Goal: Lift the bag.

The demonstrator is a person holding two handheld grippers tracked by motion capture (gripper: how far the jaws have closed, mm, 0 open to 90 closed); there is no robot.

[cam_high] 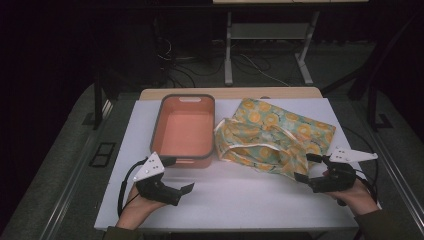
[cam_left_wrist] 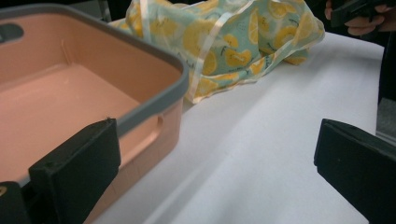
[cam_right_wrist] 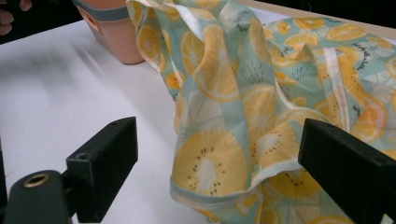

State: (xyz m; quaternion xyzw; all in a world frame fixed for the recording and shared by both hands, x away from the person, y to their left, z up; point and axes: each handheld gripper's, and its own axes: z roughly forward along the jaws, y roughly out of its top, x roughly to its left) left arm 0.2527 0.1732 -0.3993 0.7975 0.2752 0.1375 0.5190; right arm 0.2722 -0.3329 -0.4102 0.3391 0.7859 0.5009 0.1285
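Observation:
A crumpled cloth printed with yellow citrus slices on pale green lies at the right of the white table. Beside it on the left stands an empty pink bin with a grey rim. My left gripper is open just in front of the bin's near wall; in the left gripper view its jaws stand wide, with the bin at the left and the cloth beyond. My right gripper is open at the cloth's near right corner. A fold of cloth hangs between its jaws, untouched by the pads.
The near half of the table top is bare white. Behind the table stand another desk's metal legs, with cables on the grey floor. A dark post rises at the table's left.

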